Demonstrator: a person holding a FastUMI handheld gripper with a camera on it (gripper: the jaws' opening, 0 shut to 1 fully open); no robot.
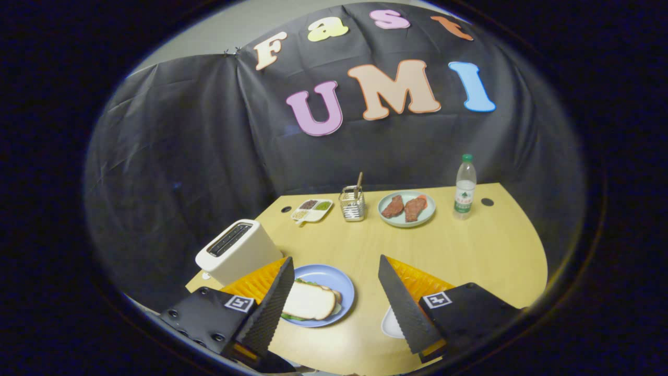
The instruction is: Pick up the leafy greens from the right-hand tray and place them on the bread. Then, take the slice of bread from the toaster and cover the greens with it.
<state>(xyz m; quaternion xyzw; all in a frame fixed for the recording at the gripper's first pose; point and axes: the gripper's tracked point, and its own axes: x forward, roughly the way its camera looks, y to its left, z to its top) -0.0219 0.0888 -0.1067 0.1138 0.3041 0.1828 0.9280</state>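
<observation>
Our gripper [334, 297] hangs wide open above the table's [469, 245] near edge, holding nothing. Between its fingers [274, 303] sits the blue plate [342, 284], where a bread slice [310, 301] already covers the leafy greens [292, 317], green showing at its rim. We judge the bread light, soft and easily crushed, best taken gently by its crust edges. The white tray [389, 325] lies by the right finger. The toaster [237, 250] stands at the left edge. We are raised, tilted down over the table.

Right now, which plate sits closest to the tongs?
The blue plate with the bread sandwich, between the open tongs; the green plate of meat lies far beyond.
</observation>
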